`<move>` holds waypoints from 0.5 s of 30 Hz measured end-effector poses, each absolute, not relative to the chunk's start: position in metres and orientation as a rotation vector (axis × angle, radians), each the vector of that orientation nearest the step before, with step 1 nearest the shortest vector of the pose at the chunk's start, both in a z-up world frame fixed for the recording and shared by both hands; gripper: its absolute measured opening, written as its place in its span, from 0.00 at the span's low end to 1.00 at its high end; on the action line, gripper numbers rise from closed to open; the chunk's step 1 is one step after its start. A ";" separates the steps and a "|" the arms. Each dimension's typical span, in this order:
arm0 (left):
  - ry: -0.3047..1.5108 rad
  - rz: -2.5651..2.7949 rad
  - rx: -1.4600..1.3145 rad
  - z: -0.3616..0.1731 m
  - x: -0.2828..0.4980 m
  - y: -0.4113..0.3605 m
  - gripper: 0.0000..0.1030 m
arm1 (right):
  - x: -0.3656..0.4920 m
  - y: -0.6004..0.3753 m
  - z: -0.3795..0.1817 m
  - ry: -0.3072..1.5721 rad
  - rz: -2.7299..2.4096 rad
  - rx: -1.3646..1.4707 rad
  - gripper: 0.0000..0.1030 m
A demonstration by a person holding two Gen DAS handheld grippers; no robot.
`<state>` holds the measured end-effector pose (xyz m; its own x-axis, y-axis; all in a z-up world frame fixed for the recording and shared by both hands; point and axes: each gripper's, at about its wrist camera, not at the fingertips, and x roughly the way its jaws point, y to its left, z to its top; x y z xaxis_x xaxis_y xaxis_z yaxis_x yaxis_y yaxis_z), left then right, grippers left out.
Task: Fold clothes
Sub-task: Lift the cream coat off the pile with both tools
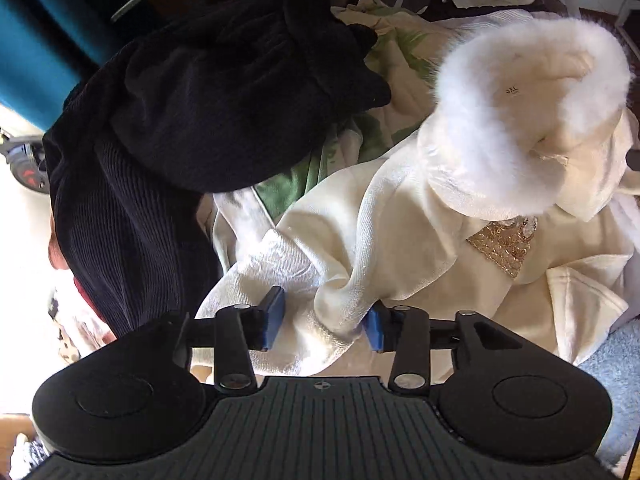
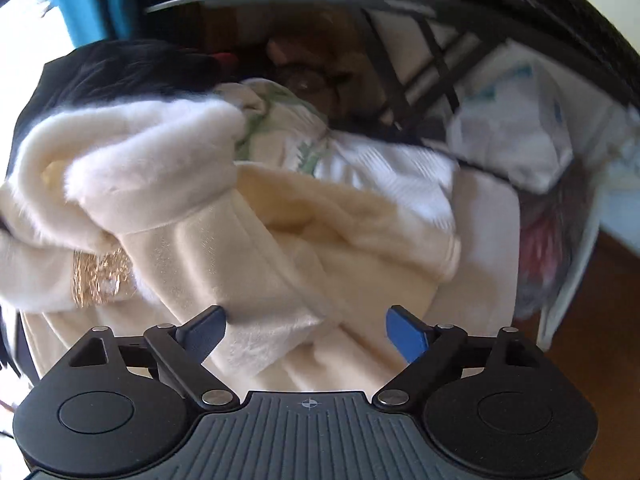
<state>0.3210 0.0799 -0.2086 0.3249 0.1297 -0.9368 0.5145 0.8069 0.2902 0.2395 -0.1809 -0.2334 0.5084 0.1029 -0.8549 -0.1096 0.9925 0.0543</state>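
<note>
Progress: early, judged from the layout. No finished fold is seen; the cream garment is spread crumpled on the pile, sleeves crossing the body, hood bunched up.

Left gripper: jaws parted around a ridge of cream fabric near the sleeve end; the pads are seen beside the cloth, not pressed flat on it, so it reads as released, straddling the fold. Right gripper: jaws spread wide, nothing held, hovering just above the cream body panel; this view is motion-blurred.

Garment look: plush cream fabric, white fur trim round the hood, gold sequin patch at the neck, size tag inside the hood.

Also unfolded: a dark ribbed garment heaped to the left, a green-print cloth under both.

Left to do, as judged: flatten, sleeves in, fold the body; then the rest.
</note>
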 end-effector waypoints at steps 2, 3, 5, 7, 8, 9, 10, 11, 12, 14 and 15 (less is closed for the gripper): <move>1.207 -0.297 0.673 -0.212 0.319 0.072 0.53 | 0.246 -0.172 -0.236 0.998 0.205 -0.110 0.84; 1.193 -0.309 0.704 -0.214 0.318 0.069 0.53 | 0.248 -0.166 -0.236 0.980 0.255 -0.151 0.85; 1.164 -0.335 0.760 -0.219 0.315 0.063 0.56 | 0.258 -0.152 -0.241 0.977 0.338 -0.178 0.89; 1.142 -0.364 0.802 -0.224 0.310 0.059 0.56 | 0.268 -0.142 -0.249 0.995 0.400 -0.173 0.82; 1.131 -0.375 0.823 -0.226 0.307 0.057 0.56 | 0.271 -0.139 -0.253 1.012 0.413 -0.162 0.76; 1.114 -0.385 0.851 -0.228 0.304 0.056 0.55 | 0.274 -0.136 -0.257 1.042 0.424 -0.134 0.59; 1.096 -0.395 0.877 -0.229 0.301 0.054 0.45 | 0.276 -0.135 -0.260 1.064 0.419 -0.100 0.45; 1.081 -0.402 0.892 -0.228 0.298 0.053 0.30 | 0.276 -0.137 -0.258 1.070 0.394 -0.064 0.40; 1.074 -0.402 0.889 -0.224 0.296 0.054 0.26 | 0.276 -0.139 -0.256 1.075 0.367 -0.028 0.33; 1.046 -0.390 0.851 -0.210 0.293 0.056 0.20 | 0.271 -0.146 -0.245 1.050 0.306 0.032 0.24; 1.018 -0.376 0.834 -0.202 0.291 0.057 0.20 | 0.267 -0.153 -0.237 1.024 0.263 0.054 0.22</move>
<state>0.2912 0.0573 -0.2019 0.4975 0.0933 -0.8624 0.6313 0.6430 0.4337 0.2672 -0.1525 -0.2368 0.4913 0.2420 -0.8367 -0.1917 0.9671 0.1672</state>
